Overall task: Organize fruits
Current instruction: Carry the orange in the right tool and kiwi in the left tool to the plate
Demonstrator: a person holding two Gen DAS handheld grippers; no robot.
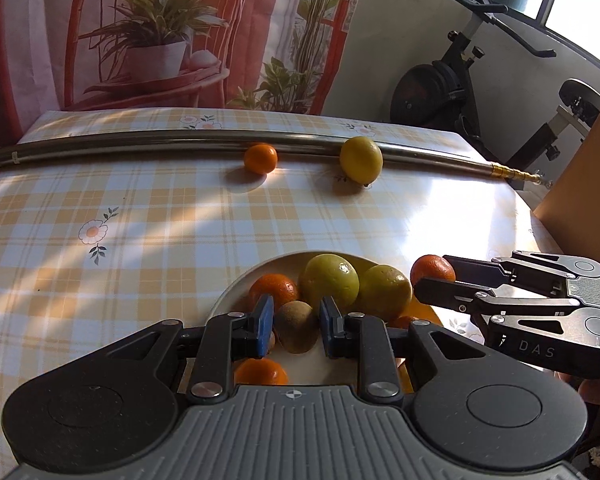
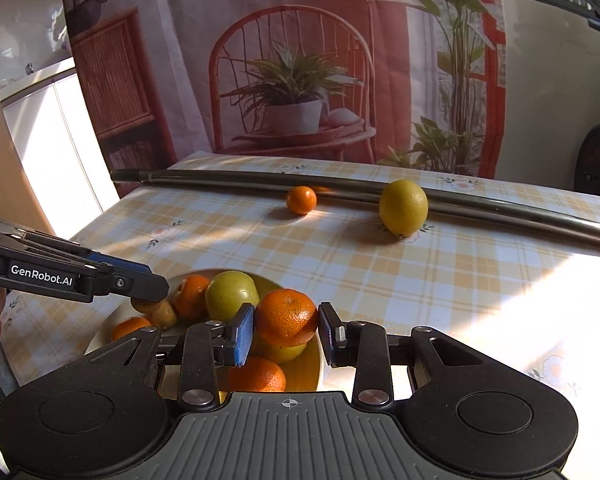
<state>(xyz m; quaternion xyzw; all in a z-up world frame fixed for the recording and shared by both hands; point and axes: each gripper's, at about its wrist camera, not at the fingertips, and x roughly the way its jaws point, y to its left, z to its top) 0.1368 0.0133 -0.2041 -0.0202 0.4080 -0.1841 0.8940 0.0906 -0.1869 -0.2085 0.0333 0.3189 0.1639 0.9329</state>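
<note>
A plate (image 1: 236, 280) near the table's front holds tangerines (image 1: 274, 288), two yellow-green fruits (image 1: 329, 282) and a brown kiwi (image 1: 296, 326). My left gripper (image 1: 297, 326) is shut on that kiwi, its blue pads pressed to both sides, low over the plate (image 2: 196, 273). From the right wrist view the left gripper (image 2: 156, 288) reaches in from the left with the kiwi (image 2: 145, 305) under its tips. My right gripper (image 2: 286, 334) is shut on a tangerine (image 2: 286, 316), held above the plate's right side. The right gripper (image 1: 436, 276) and its tangerine (image 1: 431, 267) also show in the left wrist view.
A small tangerine (image 1: 261, 158) and a lemon (image 1: 361, 159) rest against a long metal rod (image 1: 140, 146) across the far side of the checked tablecloth. A printed backdrop hangs behind. An exercise bike (image 1: 460, 88) stands beyond the right table edge, beside a wooden panel (image 1: 580, 180).
</note>
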